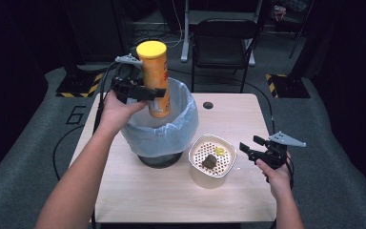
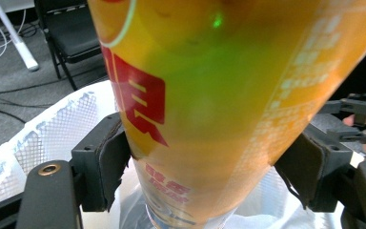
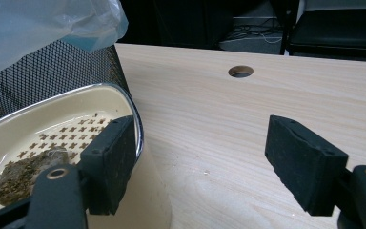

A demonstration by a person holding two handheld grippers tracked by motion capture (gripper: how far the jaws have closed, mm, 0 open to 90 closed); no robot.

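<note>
A tall orange chip can (image 1: pixel 155 76) with a yellow lid stands upright in my left gripper (image 1: pixel 143 91), which is shut on its lower half. The can's base hangs just inside the mouth of the bin (image 1: pixel 181 102), a black mesh basket lined with a pale blue bag. In the left gripper view both pads press the can (image 2: pixel 209 109) from either side, with the bag's rim (image 2: pixel 52 129) below. My right gripper (image 1: pixel 256 149) is open above the table, right of the cream bowl (image 1: pixel 205 179). In the right gripper view nothing lies between its jaws (image 3: pixel 202 162).
The cream bowl (image 3: pixel 52 109) has a perforated insert holding a brown lump (image 3: pixel 24 174) and a small yellow piece (image 1: pixel 219 150). A cable hole (image 1: pixel 208 105) sits in the light wood table (image 1: pixel 171 195). A black chair (image 1: pixel 221 40) stands beyond the far edge.
</note>
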